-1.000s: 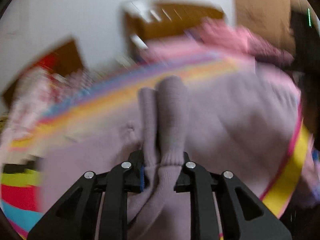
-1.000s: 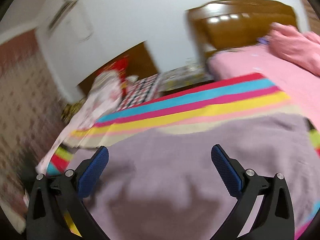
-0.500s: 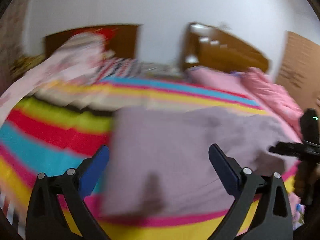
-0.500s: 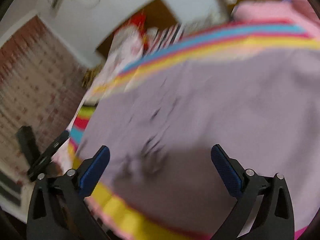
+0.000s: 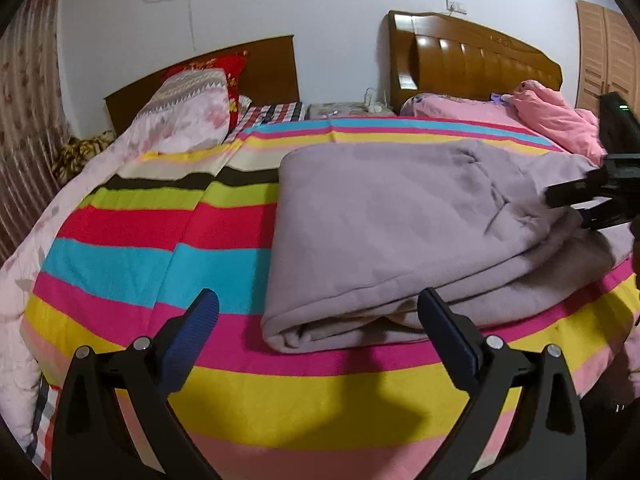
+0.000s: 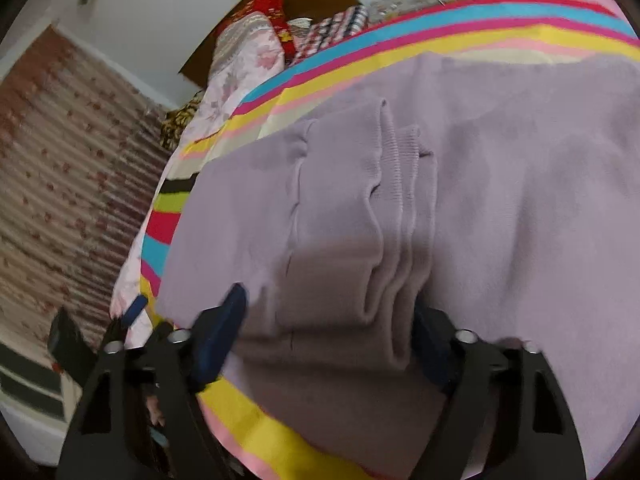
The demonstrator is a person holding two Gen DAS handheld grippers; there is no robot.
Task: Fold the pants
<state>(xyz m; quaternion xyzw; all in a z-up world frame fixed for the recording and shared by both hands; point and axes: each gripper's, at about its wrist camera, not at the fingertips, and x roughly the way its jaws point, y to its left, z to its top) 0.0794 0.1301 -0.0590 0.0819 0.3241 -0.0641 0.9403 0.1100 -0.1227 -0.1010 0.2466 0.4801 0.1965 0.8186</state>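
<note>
Now the pants (image 5: 400,220) lie folded on the striped bed (image 5: 160,240). The left gripper (image 5: 318,316) gapes empty; the right gripper (image 6: 328,320) has been closing around the cuffs (image 6: 384,216), perhaps not yet pressing.

Folded pants (image 5: 400,220) atop bedspread (image 5: 160,248)

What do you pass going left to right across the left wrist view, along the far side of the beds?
Floral pink pillow → red patterned cushion → glossy wooden headboard → crumpled pink blanket → light wooden wardrobe door.
</note>
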